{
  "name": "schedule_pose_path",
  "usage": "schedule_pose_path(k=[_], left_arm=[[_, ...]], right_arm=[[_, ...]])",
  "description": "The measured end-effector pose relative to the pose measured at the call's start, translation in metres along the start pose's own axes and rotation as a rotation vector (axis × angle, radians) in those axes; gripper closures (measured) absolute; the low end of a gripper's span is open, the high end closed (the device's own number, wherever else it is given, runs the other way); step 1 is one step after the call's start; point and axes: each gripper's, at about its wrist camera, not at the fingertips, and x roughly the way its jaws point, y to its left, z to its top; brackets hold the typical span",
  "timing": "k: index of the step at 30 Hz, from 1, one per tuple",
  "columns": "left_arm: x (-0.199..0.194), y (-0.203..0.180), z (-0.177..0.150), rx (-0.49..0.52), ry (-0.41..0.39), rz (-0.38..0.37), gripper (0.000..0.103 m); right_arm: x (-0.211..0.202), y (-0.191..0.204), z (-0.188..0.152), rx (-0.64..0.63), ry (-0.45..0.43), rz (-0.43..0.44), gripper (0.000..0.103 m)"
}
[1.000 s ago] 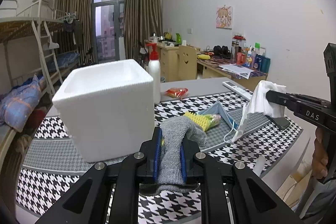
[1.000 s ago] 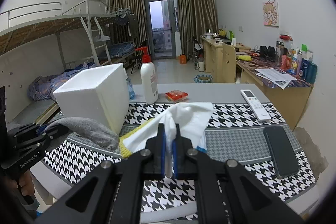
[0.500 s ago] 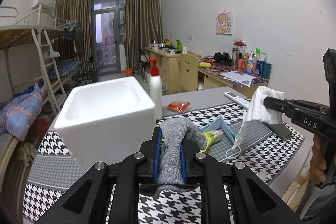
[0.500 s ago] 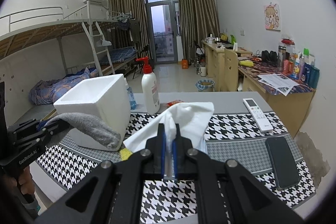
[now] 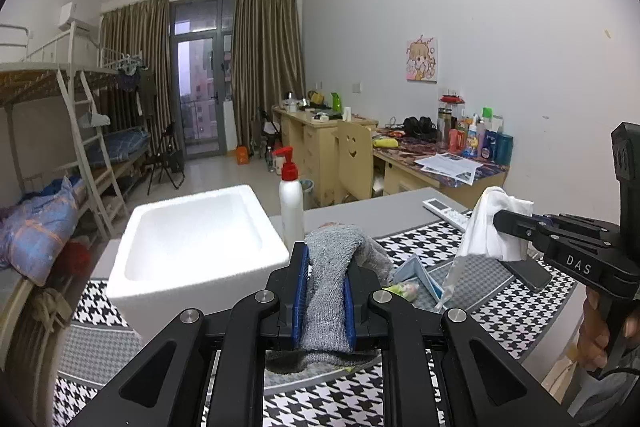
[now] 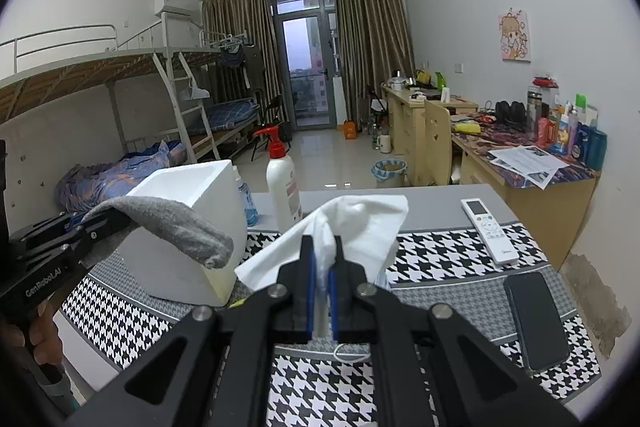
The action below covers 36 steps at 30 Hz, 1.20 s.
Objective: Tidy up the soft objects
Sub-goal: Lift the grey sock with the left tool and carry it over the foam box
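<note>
My left gripper point(image 5: 323, 263) is shut on a grey sock point(image 5: 334, 267) and holds it in the air just right of the white foam box point(image 5: 192, 247). From the right wrist view the sock point(image 6: 176, 227) droops in front of the box point(image 6: 200, 211). My right gripper point(image 6: 322, 259) is shut on a white tissue point(image 6: 360, 223), lifted above the table; it shows in the left wrist view point(image 5: 492, 227) at the right. A blue face mask point(image 5: 420, 273) and a yellow-green soft item point(image 5: 402, 291) lie on the table between the grippers.
A white pump bottle point(image 6: 282, 187) with a red top stands behind the box. A white remote point(image 6: 490, 231) and a black phone point(image 6: 534, 315) lie on the right of the houndstooth cloth point(image 6: 440, 247). A small blue bottle point(image 6: 248, 203) stands beside the box.
Both grippers have risen with their loads; the box's opening now shows from above in the left view. The sock and tissue stay gripped.
</note>
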Motion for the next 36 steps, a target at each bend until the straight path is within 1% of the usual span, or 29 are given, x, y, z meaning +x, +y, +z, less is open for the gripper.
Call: schedule_pose_path(k=[9, 13, 31, 36], left_arm=[[0.001, 0.000, 0.013, 0.005, -0.026, -0.014, 0.087], [0.003, 0.006, 0.019, 0.000, -0.034, -0.014, 0.087], [0.018, 0.030, 0.035, -0.020, -0.055, 0.047, 0.087], [0.021, 0.044, 0.037, -0.033, -0.064, 0.099, 0.087]], right_arm=[[-0.001, 0.001, 0.012, -0.005, -0.024, -0.002, 0.095], [0.002, -0.001, 0.015, -0.004, -0.026, -0.013, 0.095], [0.016, 0.014, 0.031, -0.031, -0.046, 0.011, 0.095], [0.021, 0.014, 0.032, -0.023, -0.047, 0.025, 0.095]])
